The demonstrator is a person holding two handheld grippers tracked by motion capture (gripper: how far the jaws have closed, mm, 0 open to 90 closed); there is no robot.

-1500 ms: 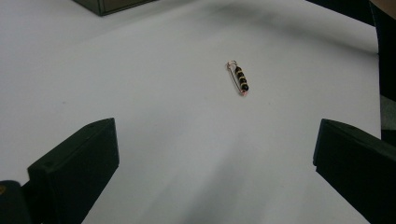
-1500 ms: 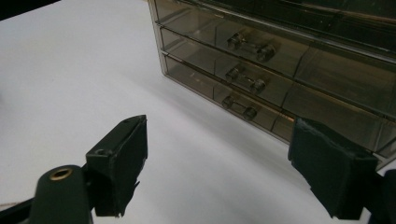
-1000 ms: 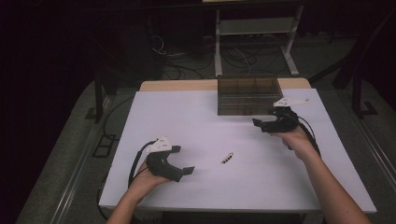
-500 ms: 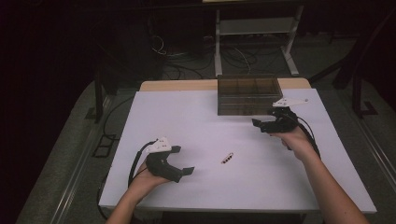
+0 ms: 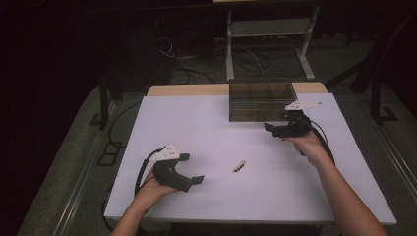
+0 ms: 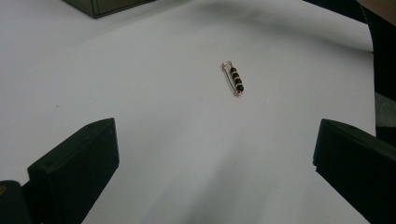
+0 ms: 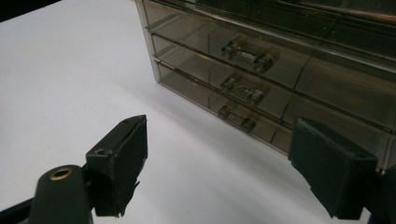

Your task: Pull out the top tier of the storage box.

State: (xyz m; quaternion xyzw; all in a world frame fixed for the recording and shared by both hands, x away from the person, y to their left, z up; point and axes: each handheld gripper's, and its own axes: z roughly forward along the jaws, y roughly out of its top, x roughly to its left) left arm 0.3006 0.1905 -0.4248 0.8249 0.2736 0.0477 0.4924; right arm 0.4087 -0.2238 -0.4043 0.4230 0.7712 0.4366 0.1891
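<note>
Beaded pin [image 6: 235,79], ahead of open left tongs [image 6: 212,163]

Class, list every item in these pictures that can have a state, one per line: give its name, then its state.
left gripper: open, empty, aimed at the pin.
right gripper: open, empty, facing the drawers.
beaded safety pin: closed, lying flat on the table, untouched.
drawer box: upright at the far edge of the table.
drawers: the three with handles in the right gripper view all shut.
</note>
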